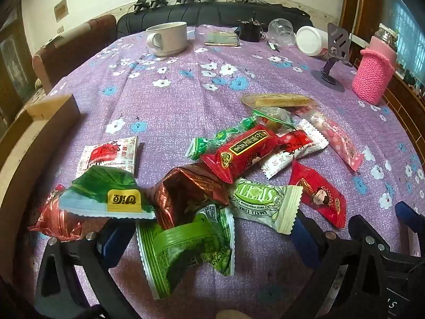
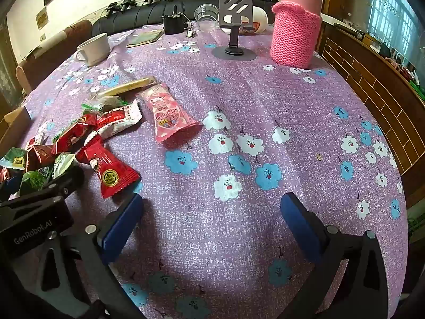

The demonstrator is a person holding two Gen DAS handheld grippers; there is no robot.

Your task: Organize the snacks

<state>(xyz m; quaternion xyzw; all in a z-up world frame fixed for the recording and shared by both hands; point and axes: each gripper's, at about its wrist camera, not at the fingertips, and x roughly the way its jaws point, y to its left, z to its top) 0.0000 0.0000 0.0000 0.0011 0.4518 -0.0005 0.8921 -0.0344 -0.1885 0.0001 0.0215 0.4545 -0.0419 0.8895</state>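
Left wrist view: snack packets (image 1: 239,154) piled on surface (image 1: 172,101), light, crinkly, slippery. Pinch flat sealed edge. Left tongs (image 1: 209,235) wide, empty; right tongs (image 2: 212,220) wide, empty.

Black claw (image 2: 212,223); blue pads (image 2: 120,228)

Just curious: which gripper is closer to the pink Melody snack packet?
Right. The right gripper hangs open just below and right of the pink packet; the left gripper sits over the pile, farther away.
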